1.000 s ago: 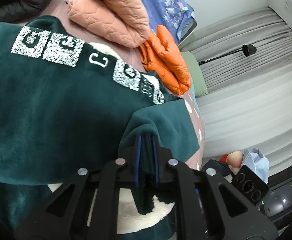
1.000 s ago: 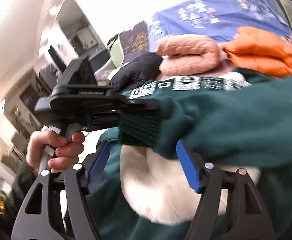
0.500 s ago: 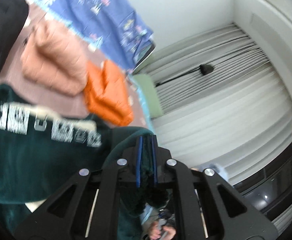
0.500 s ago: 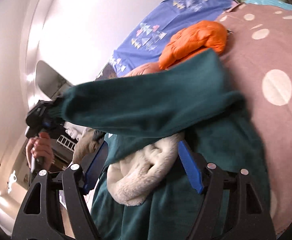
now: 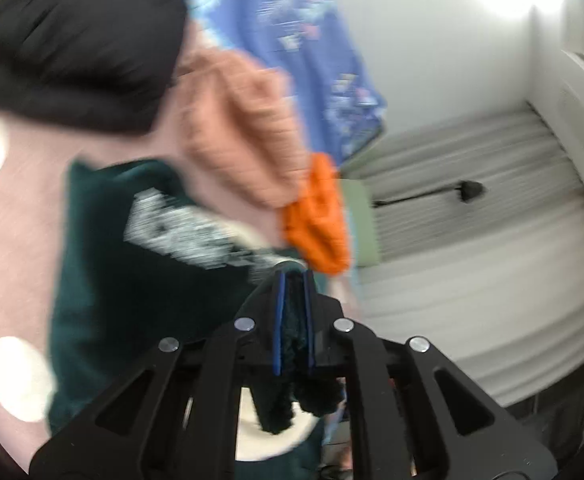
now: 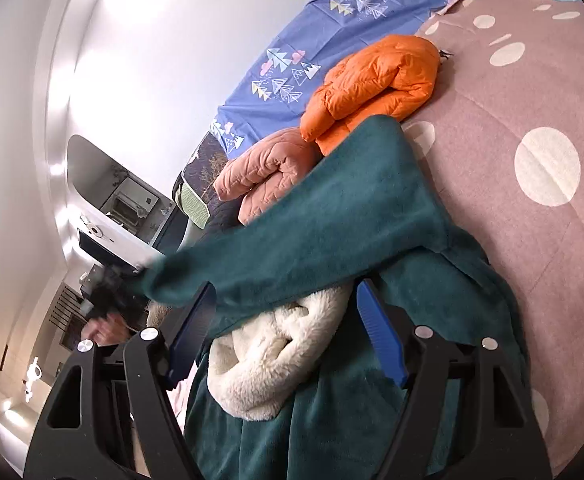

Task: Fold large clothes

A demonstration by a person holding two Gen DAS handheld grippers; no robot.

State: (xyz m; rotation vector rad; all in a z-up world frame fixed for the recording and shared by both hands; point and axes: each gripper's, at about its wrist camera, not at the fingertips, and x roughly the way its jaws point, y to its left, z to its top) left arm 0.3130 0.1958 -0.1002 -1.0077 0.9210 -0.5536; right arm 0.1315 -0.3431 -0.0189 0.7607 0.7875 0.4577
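Left gripper (image 5: pixel 293 320) clamps the dark green fleece sweatshirt's sleeve (image 6: pixel 311 224) cuff.
Sleeve stretches leftward above the cream fleece collar (image 6: pixel 268 364); right gripper (image 6: pixel 288 336) hangs wide open around that collar.

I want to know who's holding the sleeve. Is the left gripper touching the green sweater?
Touching. In the left wrist view the left gripper is shut on the green sweater; dark green fabric sits pinched between its blue pads.
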